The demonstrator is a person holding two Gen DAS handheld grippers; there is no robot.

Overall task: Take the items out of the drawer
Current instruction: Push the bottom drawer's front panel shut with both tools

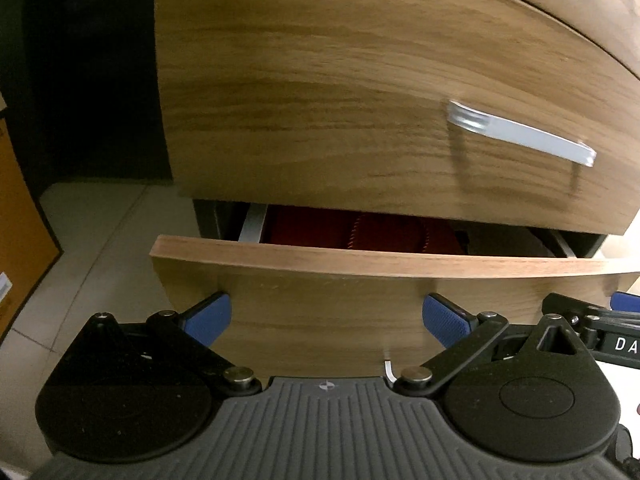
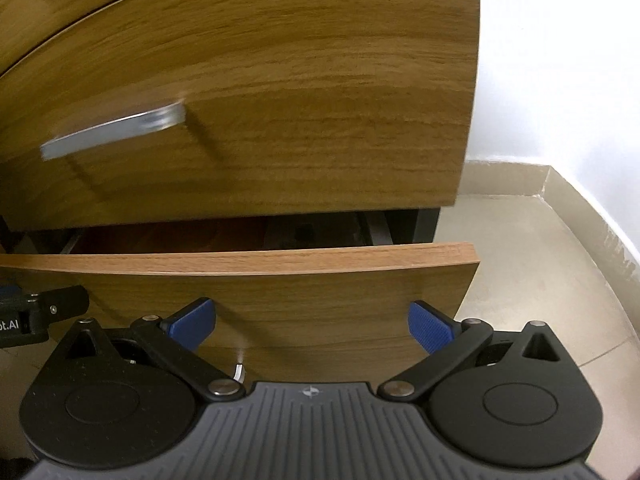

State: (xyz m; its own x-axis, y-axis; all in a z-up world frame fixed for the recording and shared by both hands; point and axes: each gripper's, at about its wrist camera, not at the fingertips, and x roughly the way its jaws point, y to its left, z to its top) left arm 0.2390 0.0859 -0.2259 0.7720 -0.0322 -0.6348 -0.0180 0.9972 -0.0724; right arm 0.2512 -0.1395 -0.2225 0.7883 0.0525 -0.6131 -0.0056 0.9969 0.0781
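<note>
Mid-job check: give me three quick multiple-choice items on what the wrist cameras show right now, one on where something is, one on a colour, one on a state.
1. Where is the silver handle?
A. On the upper drawer front
B. On the lower drawer's top edge
C. On the floor

2. What colour is the item visible inside the lower drawer?
A. Green
B. Red
C. Yellow

3. What state is the lower drawer in?
A. Fully shut
B. Removed from the cabinet
C. Partly pulled out

Answers:
1. A, the handle sits on the upper drawer front, above the gap.
2. B, a red item shows through the gap in the left wrist view.
3. C, its front stands forward of the upper one, with the left gripper and right gripper open in front of it.
</note>
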